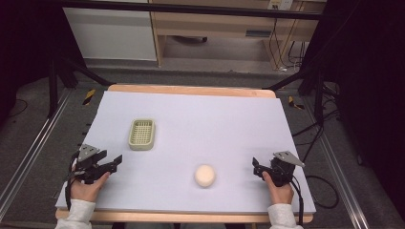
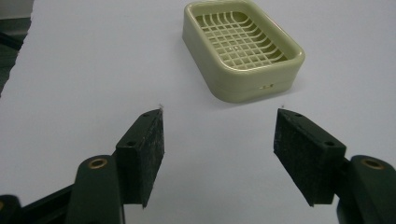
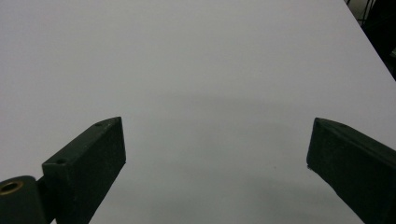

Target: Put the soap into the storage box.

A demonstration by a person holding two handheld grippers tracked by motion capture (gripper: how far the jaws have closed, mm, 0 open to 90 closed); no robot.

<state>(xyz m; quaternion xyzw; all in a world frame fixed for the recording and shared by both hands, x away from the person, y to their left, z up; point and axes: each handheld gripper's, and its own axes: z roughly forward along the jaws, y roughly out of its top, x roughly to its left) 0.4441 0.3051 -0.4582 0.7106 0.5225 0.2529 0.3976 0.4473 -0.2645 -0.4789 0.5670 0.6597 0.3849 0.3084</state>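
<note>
At the near edge of the table [image 1: 191, 102], the left gripper [image 1: 116, 162] and right gripper [image 1: 255, 167] rest at opposite sides, each with its jaws standing apart and nothing between them. Between the two, closer to the right one, lies a round cream soap [image 1: 205, 175], untouched. Farther off, ahead of the left gripper, sits a pale green soap dish [image 1: 142, 134] with a grid floor, its long axis running away from the person. No writing can be read on either.
</note>
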